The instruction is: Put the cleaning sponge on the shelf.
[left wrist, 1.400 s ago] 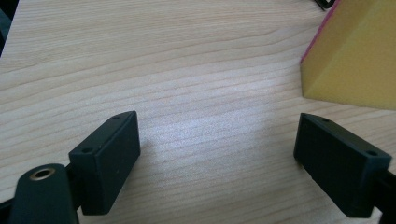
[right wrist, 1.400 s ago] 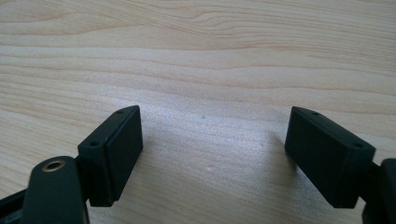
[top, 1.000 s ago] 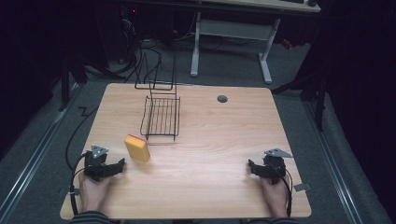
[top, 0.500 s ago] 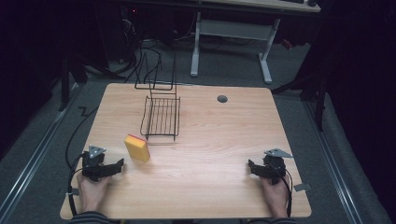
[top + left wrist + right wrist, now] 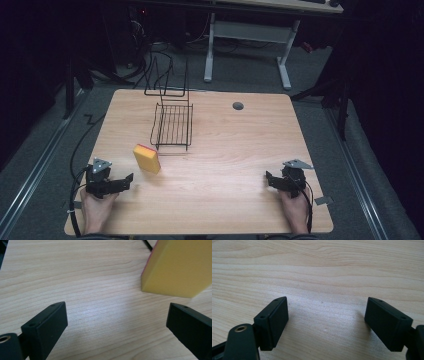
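The sponge [image 5: 147,158] was the thing in play here, a yellow block with a thin red scrub layer on one face, sitting on the bench [image 5: 235,150] at about 1 o'clock from the left tool [image 5: 126,180] and just off the near end of the wire rack [image 5: 173,126]. My guess is it would be super light and squishy, so it'd give under the pads rather than slip, nothing fragile about it. Best bet looked like pinching across the two broad yellow faces near the middle, since a corner grab would probably just fold it. In the left gripper view the sponge [image 5: 178,266] sat up at 1 o'clock, clear of both jaws; the left tool [image 5: 117,327] had just been opening and stood wide with only bare wood between its jaws. The right tool [image 5: 268,178] was well apart over at the bench's 4 o'clock corner, and in its own view the right tool [image 5: 325,322] stood wide too, holding nothing. The rack was the one thing in the way, close behind the sponge at 12 o'clock, so overshooting could knock into its wires. A small grey grommet [image 5: 238,105] sat well apart near the far edge.
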Available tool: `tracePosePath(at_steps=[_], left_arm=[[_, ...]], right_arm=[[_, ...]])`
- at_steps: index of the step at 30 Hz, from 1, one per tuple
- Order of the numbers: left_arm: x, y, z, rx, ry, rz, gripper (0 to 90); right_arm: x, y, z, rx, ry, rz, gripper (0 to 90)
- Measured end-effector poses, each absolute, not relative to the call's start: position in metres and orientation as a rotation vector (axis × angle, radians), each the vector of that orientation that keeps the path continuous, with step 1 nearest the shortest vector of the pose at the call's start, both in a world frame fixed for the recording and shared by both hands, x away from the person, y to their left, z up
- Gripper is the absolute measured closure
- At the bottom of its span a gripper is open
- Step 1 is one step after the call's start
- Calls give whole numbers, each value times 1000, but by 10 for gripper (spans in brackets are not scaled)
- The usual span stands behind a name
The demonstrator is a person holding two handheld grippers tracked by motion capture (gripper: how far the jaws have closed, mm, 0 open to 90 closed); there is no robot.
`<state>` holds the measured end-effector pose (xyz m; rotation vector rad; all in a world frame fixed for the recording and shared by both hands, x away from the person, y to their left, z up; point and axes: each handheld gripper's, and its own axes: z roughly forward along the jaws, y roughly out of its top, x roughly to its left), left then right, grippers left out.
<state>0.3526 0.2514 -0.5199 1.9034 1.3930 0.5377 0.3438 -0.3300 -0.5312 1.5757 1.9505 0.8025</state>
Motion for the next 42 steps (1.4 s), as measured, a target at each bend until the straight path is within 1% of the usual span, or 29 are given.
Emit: tracePosePath(at_steps=[2,5,15,19,22,28,42], left_arm=[[350,250,-517,1893,1384,527,37],[346,246,-512,1886,1351,510,2],[341,234,-505,1901,1329,493,1],[339,228,-504,1906,1317,506,1],[339,224,-503,1908,1303,495,1],[337,211,-499,1922,1253,514,1],[351,191,-496,1916,1224,532,0]], right_arm=[[344,-330,-531,1576,1950,803,193],[344,-330,-531,1576,1950,803,193],[344,-330,-531,1575,1951,802,193],[344,-330,-531,1575,1952,803,193],[344,-330,-531,1576,1952,803,193],[343,-330,-531,1573,1953,804,193],[343,-330,-531,1575,1955,805,193]])
